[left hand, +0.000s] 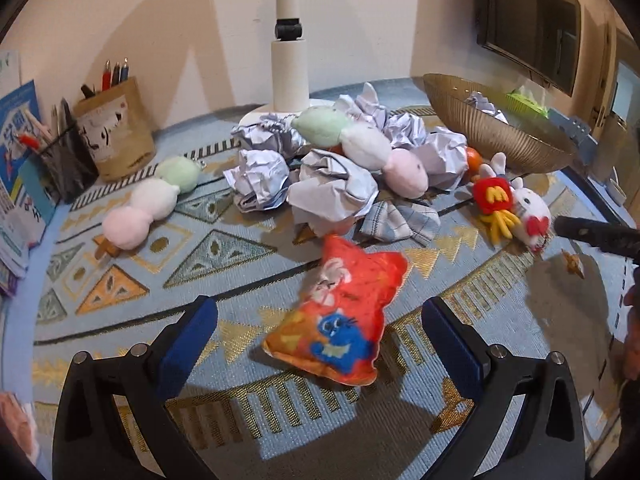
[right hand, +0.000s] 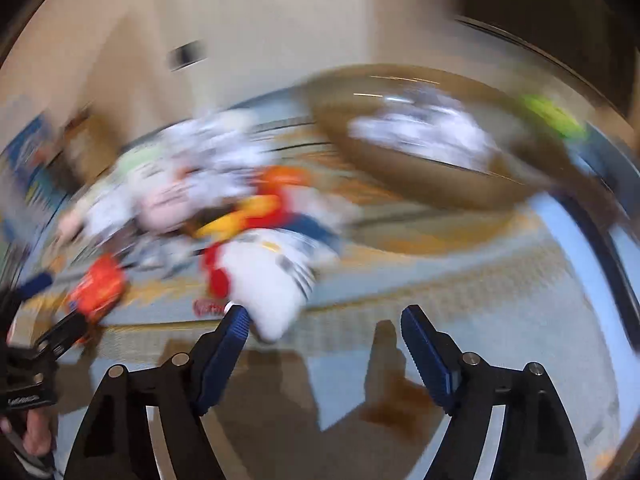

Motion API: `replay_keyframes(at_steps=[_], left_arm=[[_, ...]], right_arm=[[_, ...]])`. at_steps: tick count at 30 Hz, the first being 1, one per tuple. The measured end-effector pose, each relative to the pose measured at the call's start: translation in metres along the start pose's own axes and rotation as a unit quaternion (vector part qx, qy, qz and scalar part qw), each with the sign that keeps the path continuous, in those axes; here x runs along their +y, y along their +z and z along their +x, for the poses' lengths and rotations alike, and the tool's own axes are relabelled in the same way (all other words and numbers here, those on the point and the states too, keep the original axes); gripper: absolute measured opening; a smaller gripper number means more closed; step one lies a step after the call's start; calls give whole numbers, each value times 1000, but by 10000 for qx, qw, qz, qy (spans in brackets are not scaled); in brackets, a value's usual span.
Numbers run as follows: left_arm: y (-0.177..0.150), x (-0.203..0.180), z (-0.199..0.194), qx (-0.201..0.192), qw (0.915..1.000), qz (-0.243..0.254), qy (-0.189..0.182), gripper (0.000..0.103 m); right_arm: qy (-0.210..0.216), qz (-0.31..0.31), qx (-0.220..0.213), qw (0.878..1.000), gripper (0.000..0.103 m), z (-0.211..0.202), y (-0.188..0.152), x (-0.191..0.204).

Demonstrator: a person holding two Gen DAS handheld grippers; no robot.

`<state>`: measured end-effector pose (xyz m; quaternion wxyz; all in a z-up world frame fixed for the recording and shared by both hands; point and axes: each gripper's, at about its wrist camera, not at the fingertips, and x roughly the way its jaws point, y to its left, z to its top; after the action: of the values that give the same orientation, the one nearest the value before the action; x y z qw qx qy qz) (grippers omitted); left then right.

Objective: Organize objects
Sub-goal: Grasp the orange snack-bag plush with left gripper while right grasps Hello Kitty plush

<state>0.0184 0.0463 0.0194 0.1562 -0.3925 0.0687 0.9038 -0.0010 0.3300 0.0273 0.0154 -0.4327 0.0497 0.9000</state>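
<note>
My left gripper (left hand: 320,320) is open, with a red-orange plush snack bag (left hand: 340,316) lying on the patterned mat between its fingers, untouched. Behind it lies a heap of crumpled paper balls (left hand: 332,168) with a green-white-pink dango plush (left hand: 360,148) on top. A second dango plush (left hand: 152,200) lies left. A white kitty plush with red fries box (left hand: 516,208) lies right. My right gripper (right hand: 324,320) is open; its view is heavily blurred. The white kitty plush (right hand: 276,280) lies just ahead of its left finger. The brown bowl (right hand: 400,168) holds paper.
A brown ribbed bowl (left hand: 500,136) with crumpled paper stands at the back right. A paper-towel stand (left hand: 290,72) is at the back middle. Pen holders (left hand: 116,132) and booklets (left hand: 20,168) stand at the left. The right gripper's finger (left hand: 596,232) enters from the right edge.
</note>
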Motion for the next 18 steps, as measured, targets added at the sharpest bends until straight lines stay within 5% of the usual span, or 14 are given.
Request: replay_keyframes(at_steps=[6, 8, 11, 13, 16, 18], left_arm=[[1, 0, 2, 100, 9999, -22, -106, 102], [0, 1, 4, 156, 9998, -44, -111, 102], [0, 1, 4, 167, 9997, -49, -167, 98], [0, -1, 5, 216, 9996, -12, -174, 90], [2, -4, 13, 400, 9991, 62, -157, 64], [1, -5, 11, 358, 9992, 111, -154, 48]], right_arm=[[828, 503, 55, 9953, 78, -12, 5, -37], [830, 145, -8, 9964, 91, -11, 10, -18], [600, -334, -56, 9976, 92, -1, 15, 8], [525, -521, -56, 9972, 92, 8, 16, 22], [187, -702, -73, 9973, 92, 22, 19, 33], [56, -699, 58, 9975, 77, 31, 17, 35]])
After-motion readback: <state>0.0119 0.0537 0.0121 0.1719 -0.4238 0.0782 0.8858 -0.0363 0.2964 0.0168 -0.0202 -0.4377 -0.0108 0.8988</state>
